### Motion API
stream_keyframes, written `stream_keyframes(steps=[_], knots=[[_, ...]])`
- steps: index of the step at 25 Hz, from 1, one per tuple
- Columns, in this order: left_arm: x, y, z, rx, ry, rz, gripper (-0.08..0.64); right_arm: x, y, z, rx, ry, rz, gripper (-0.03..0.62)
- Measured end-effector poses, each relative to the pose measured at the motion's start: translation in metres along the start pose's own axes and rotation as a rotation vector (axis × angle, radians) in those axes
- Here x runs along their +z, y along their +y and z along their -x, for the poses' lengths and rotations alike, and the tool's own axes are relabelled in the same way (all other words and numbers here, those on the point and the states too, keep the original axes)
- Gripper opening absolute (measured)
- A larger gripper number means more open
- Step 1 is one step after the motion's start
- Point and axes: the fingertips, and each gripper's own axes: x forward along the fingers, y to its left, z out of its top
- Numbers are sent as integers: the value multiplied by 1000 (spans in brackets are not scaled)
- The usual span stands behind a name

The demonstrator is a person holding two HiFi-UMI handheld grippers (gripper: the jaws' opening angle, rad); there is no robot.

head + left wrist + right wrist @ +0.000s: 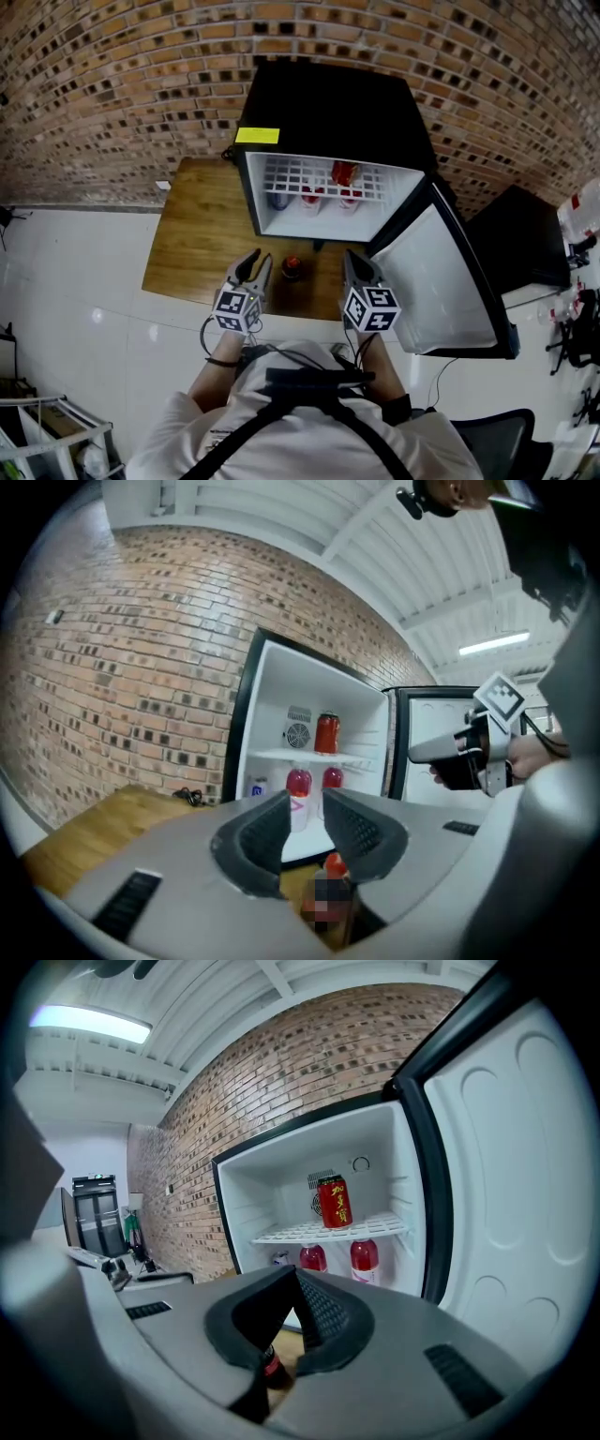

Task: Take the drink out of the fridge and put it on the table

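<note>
We see the drink bottle (pixel 292 268), red-capped, standing upright on the wooden surface (pixel 202 234) at the centre of the head view, just in front of the open mini fridge (pixel 328 112). It stands between our 2 grippers and touches neither.

The left gripper (pixel 261 258) hovers just left of the bottle. In its own view its fingers (pixel 258 841) stand spread with a narrow gap and nothing between the pads; the bottle's cap (pixel 336 862) shows below and beyond the tips. The right gripper (pixel 348 256) hangs just right of the bottle. Its fingers (pixel 323 1316) are pressed together at the tips and hold nothing, and the bottle (pixel 270 1368) shows low down behind them.

The fridge door (pixel 441 281) swings wide toward the lower right of the frame, close beside the right gripper. Inside, a white wire shelf (pixel 300 176) spans the cavity and carries 1 red can (pixel 344 172) at its right end. Under the shelf stand 2 red bottles (pixel 312 197) side by side, with a blue-labelled container (pixel 278 200) to their left.

A yellow label (pixel 257 135) sits on the fridge top at its front left corner. A brick wall (pixel 112 84) fills the upper frame, a black cabinet (pixel 525 244) stands at the right past the door, and white floor (pixel 75 281) lies at the left.
</note>
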Motion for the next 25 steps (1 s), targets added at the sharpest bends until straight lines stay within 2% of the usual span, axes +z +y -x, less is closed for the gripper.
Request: stream_keyframes(steps=[2,3,7,12,17,20,25], knots=[[17,4,-4,42,17,-21,20,0,0,0,0,0,-1,17],[21,6,-7,57,33,-18,0,0,0,1,0,-1,0,17],[40,6,-19,70,29,34,0,0,0,1,0,-5,1,17],[49,-11,-28,74,71,3,0,-2,0,3,-4,-3,-4,17],[51,-33,-26,45,108,15,0,-5,-1,5,-7,2,-8,17],[58,-39,-24,35,108,-7,0,-6,0,6,-7,6,-2,15],[61,-37,-25,35,104,23,0,-2,1,7,-2,0,9,15]])
